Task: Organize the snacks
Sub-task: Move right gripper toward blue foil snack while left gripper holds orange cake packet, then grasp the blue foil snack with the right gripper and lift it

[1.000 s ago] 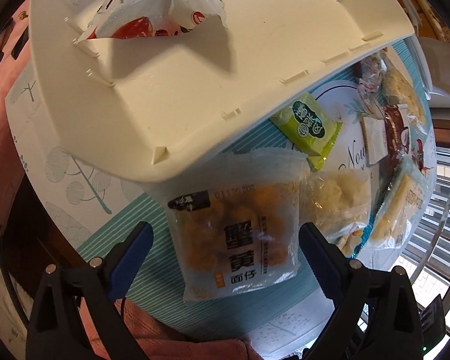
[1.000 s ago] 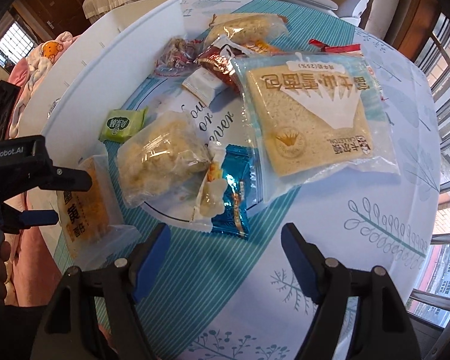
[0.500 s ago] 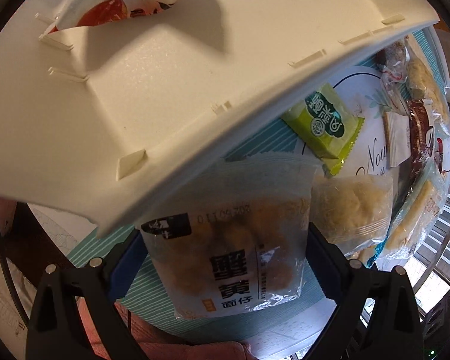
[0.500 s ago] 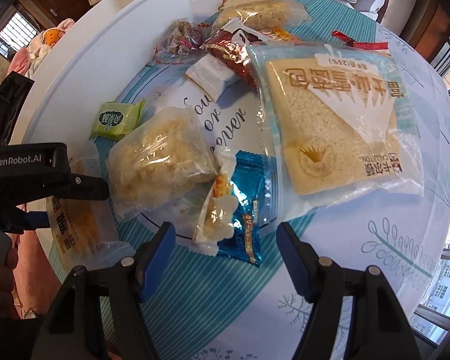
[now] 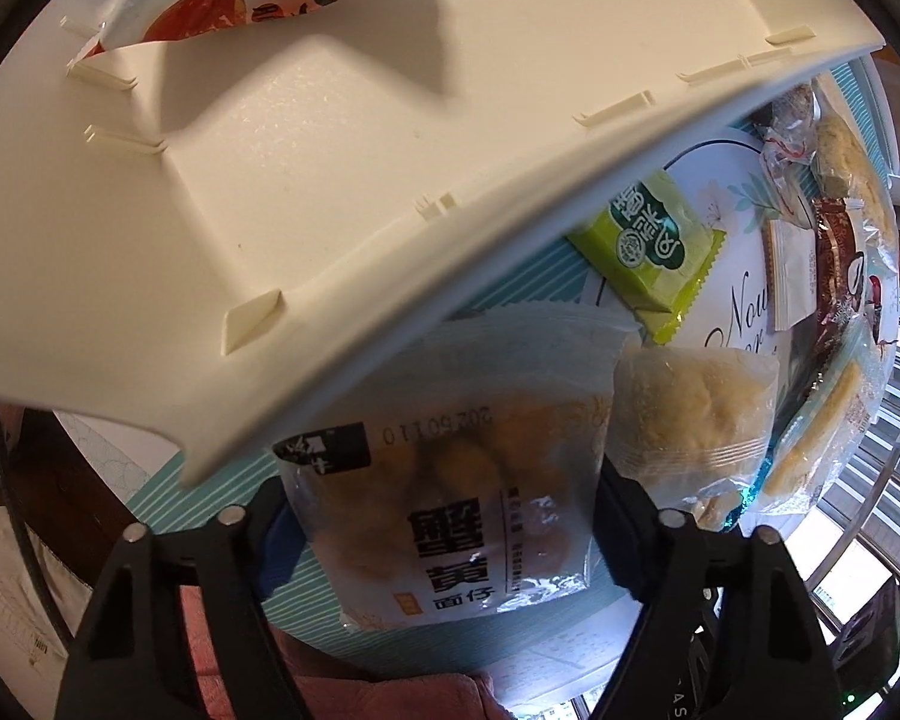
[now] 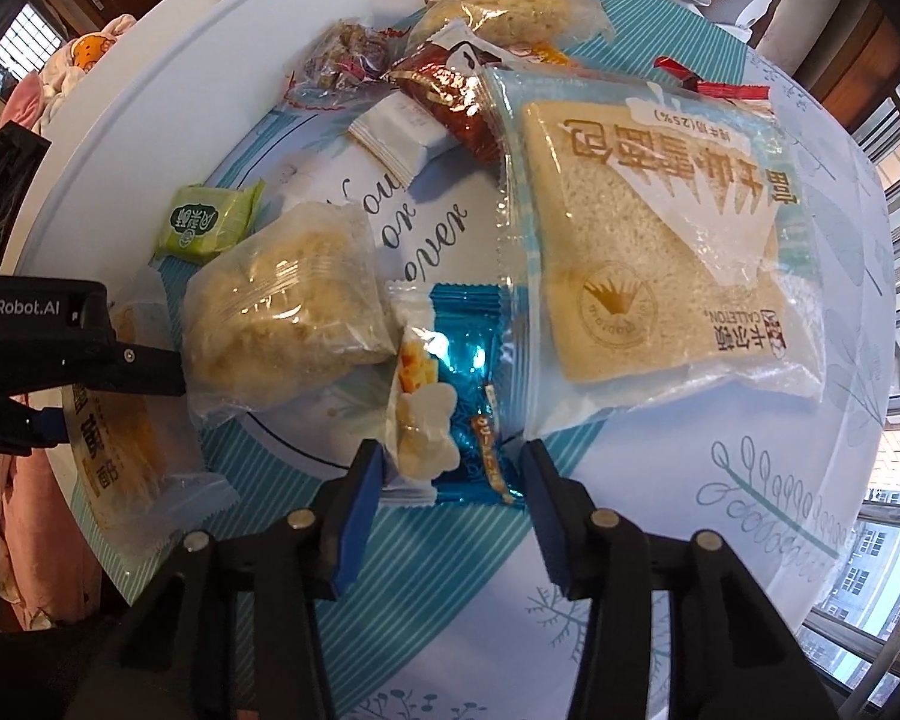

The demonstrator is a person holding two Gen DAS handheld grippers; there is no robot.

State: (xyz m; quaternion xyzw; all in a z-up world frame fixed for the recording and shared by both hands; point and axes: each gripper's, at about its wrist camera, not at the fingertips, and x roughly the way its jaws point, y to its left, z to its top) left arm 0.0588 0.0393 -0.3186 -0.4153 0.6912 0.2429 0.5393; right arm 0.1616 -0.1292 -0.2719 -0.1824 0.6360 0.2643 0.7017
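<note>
1. Right tool (image 6: 453, 480): jaws just closing, flanking the blue packet (image 6: 471, 402) on the tabletop (image 6: 750, 510), not yet pinching. Risk: the bread bag (image 6: 654, 228) overlaps the packet's edge and may drag.
2. Left tool (image 5: 438, 516): jaws just closing round the crab-snack pouch (image 5: 450, 480) at the tabletop's edge; contact uncertain. Risk: slippery film slides off.
3. Cream bin (image 5: 330, 150): overhangs the pouch; lifting may snag its rim.

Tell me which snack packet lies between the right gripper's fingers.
The blue packet, shiny foil with a white cheese picture, sits between the right gripper's closing jaws. The clear puffed-rice bag lies left of it, the bread bag right.
</note>
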